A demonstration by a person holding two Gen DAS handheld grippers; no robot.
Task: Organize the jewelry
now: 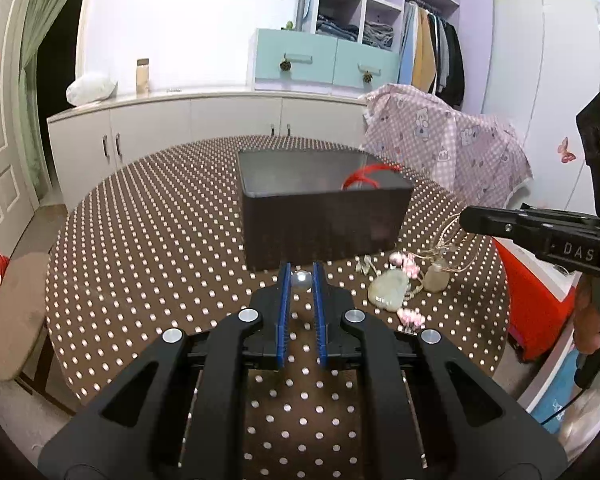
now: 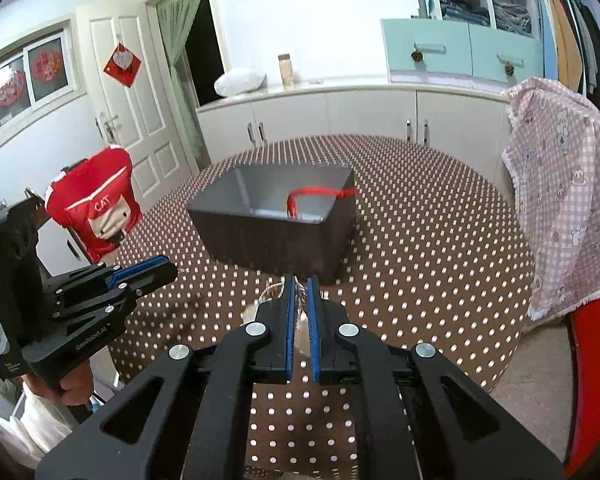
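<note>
Two readable marks: "GenRobot.AI", perhaps "DAS".

Bright, even indoor light; strong fisheye bending and dark vignette at edges; soft shadows.

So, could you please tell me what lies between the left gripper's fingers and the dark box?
In the left wrist view, a small shiny bead sits between the left gripper fingertips; beyond it only dotted tablecloth reaches the dark box.
</note>
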